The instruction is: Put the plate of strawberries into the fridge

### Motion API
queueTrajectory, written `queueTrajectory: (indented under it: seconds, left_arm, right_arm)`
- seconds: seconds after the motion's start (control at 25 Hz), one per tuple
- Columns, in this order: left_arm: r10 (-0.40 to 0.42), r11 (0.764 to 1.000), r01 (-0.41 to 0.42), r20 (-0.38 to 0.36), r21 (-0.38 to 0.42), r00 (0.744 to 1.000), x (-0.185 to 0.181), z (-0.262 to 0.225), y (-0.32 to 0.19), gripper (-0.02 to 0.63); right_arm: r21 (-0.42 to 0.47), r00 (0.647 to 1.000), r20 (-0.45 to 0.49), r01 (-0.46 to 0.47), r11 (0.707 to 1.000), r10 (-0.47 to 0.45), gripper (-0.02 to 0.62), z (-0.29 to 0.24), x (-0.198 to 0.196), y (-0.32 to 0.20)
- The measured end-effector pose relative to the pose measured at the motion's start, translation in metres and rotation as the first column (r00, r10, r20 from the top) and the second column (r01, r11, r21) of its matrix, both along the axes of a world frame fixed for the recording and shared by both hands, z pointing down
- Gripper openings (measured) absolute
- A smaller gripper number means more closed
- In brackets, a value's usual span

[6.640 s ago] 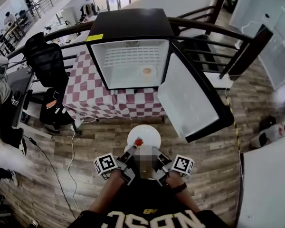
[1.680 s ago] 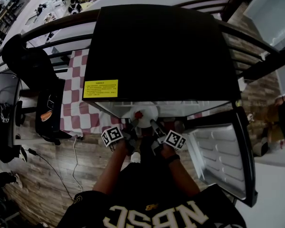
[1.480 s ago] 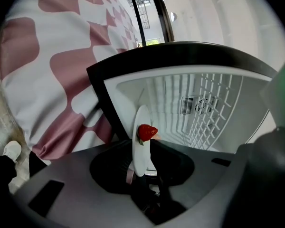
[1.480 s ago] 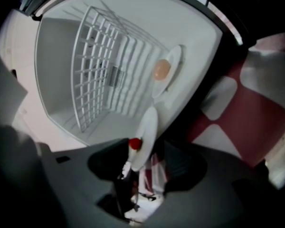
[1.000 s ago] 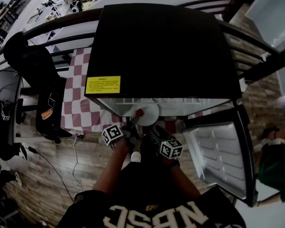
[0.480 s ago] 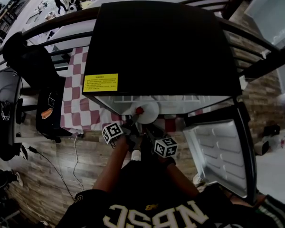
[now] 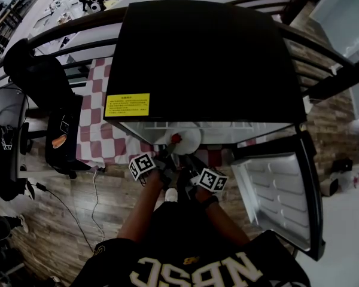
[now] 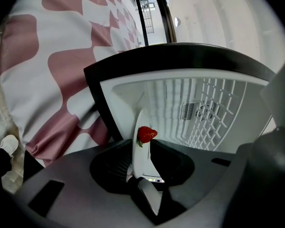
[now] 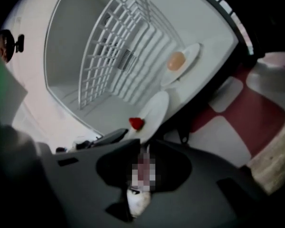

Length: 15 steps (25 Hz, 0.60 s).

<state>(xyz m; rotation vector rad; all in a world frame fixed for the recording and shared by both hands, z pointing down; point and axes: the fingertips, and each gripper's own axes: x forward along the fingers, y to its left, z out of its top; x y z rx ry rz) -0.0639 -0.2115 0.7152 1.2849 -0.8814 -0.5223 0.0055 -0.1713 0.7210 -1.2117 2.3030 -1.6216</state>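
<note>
While the plate (image 8: 140, 148) is held at the mouth of the open fridge (image 7: 203, 58), its near rim is clamped edge-on between the jaws of the left gripper (image 7: 166, 162). One strawberry (image 8: 147, 134) is carried on the plate, just ahead of that gripper's jaws. The jaws of the right gripper (image 7: 189, 165) have just been closing, and the same rim, just right of the left gripper, is gripped between them. Ahead of both grippers, inside the fridge, a second plate (image 9: 194, 51) with a pale orange item (image 9: 175, 61) is seen near a wire shelf (image 9: 111, 51). The fridge door (image 7: 275, 190) is swung open right of the right gripper.
</note>
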Motion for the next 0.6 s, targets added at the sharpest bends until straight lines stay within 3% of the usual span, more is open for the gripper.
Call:
queueTrajectory:
  seconds: [0.4, 0.6]
  left_arm:
    - [-0.005, 1.0, 0.005, -0.004, 0.004, 1.0, 0.001, -0.002, -0.009, 0.12]
    - [0.022, 1.0, -0.023, 0.013, 0.009, 1.0, 0.006, -0.004, -0.012, 0.12]
  right_arm:
    - [-0.09, 0.977, 0.162, -0.122, 0.988, 0.136, 0.05, -0.007, 0.001, -0.017]
    - [-0.144, 0.945, 0.23, -0.202, 0.969, 0.232, 0.037, -0.01, 0.007, -0.033]
